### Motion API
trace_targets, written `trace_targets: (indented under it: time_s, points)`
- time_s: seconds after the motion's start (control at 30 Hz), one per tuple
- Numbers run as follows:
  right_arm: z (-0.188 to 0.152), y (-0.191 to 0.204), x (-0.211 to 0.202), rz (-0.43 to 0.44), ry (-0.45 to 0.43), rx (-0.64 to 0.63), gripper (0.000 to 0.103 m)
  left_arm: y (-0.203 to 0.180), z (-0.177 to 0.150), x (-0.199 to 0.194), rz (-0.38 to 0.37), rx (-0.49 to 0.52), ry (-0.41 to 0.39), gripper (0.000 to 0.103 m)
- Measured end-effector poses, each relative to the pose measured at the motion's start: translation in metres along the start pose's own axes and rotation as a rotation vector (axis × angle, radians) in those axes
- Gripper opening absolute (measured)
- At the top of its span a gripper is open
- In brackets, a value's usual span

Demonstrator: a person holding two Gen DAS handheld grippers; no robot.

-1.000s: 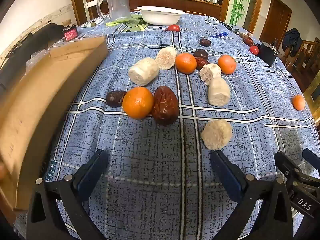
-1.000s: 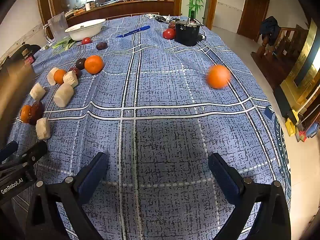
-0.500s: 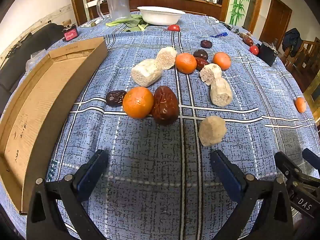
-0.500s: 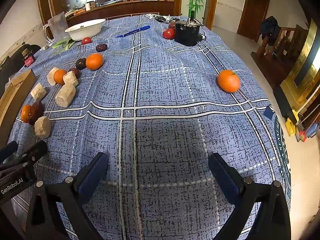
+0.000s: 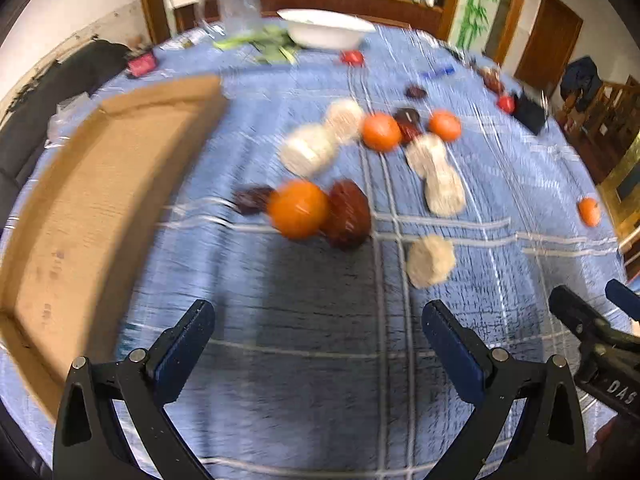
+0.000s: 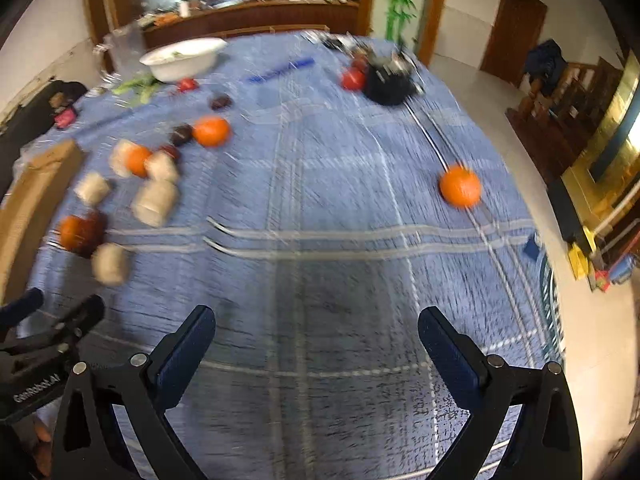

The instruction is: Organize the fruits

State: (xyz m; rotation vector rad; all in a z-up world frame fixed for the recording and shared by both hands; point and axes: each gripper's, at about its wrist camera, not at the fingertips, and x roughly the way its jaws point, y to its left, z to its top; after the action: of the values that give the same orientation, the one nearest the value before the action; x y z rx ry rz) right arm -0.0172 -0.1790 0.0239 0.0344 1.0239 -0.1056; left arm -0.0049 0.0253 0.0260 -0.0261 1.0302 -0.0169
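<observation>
Here both the left gripper (image 5: 318, 338) and right gripper (image 6: 316, 340) gape empty; ahead of the left jaws sits a blurred, seemingly orange fruit (image 5: 298, 209).

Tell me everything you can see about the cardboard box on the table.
The cardboard box is a shallow, open-topped tray of plain brown corrugated board with low walls and nothing inside. It lies flat on the blue checked tablecloth at the table's left edge, left of the scattered fruit. Nothing touches it; motion blur hides finer detail.
</observation>
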Motion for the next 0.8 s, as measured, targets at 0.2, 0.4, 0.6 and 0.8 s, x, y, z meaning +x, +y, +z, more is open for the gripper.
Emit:
trace_targets:
  time_s: [0.2,0.4,0.6,0.8]
  points:
    - [0.012,0.026,-0.048,0.041,-0.096,0.012,0.102,0.030,0.007,-0.051,0.001,0.004,-0.125,0.103]
    - [0.003,0.044,-0.068,0.071,-0.129,0.017,0.102,0.046,0.006,-0.069,0.011,-0.016,-0.184,0.103]
    - [0.001,0.048,-0.068,0.053,-0.111,0.019,0.102,0.058,0.005,-0.074,0.021,-0.016,-0.208,0.103]
    - [-0.002,0.052,-0.075,0.045,-0.128,0.016,0.102,0.057,0.005,-0.077,0.018,-0.001,-0.220,0.103]
